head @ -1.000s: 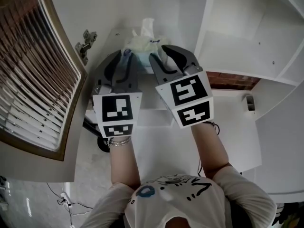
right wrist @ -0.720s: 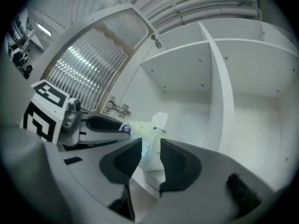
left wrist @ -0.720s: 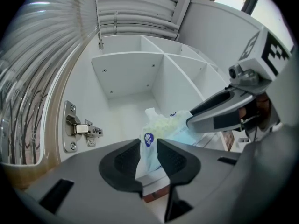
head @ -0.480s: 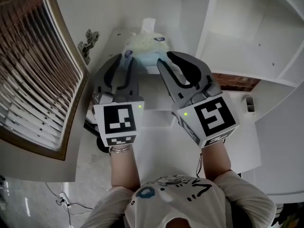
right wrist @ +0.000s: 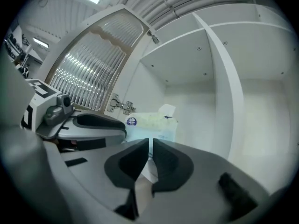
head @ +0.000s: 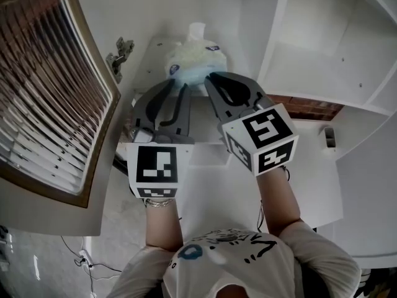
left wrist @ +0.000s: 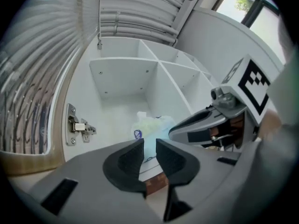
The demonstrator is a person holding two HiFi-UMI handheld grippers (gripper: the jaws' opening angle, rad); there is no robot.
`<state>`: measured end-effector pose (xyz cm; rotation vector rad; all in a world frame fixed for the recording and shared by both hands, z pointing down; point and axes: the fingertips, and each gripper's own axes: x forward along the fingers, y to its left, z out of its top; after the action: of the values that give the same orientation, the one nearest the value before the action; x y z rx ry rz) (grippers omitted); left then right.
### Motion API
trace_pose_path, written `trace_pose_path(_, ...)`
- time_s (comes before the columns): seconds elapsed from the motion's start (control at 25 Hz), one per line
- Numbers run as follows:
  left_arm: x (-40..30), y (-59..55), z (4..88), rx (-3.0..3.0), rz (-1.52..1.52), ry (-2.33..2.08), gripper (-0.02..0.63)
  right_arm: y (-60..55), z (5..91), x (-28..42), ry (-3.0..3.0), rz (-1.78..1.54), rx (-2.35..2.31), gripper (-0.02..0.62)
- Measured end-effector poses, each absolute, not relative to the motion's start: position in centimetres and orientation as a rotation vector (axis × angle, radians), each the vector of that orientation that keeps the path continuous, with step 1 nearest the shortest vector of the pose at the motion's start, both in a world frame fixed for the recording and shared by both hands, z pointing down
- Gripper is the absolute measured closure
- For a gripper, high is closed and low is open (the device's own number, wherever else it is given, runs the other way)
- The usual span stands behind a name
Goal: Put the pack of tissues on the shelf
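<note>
The pack of tissues (head: 195,63), pale green and blue with a white tissue sticking up, lies on the white shelf (head: 155,53) in the left compartment. Neither gripper touches it. My left gripper (head: 176,85) sits just in front of the pack, its jaws a narrow gap apart and empty. My right gripper (head: 213,79) is at the pack's near right corner, jaws almost together with nothing between them. The pack (left wrist: 150,126) shows beyond my left gripper (left wrist: 149,146) in the left gripper view. In the right gripper view the pack (right wrist: 152,124) lies past my right gripper (right wrist: 151,146).
A louvred cabinet door (head: 43,98) stands swung open at the left, with its metal hinge (head: 118,51) beside the shelf. A white upright divider (head: 273,30) separates this compartment from more white compartments (head: 335,48) on the right.
Both grippers have drawn back towards me from either side of the pack. The pack stays on the shelf, now free of them.
</note>
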<state>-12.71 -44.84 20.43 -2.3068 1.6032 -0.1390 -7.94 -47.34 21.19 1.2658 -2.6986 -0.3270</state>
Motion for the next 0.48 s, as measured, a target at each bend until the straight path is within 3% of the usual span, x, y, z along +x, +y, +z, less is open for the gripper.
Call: trace_pose_path(0.48, -14.0, -47.3, 21.1, -2.314, -0.162, 1.667, 0.518, -47.8, 21.1, -7.6, -2.727, -0.280, 1.276, 0.554)
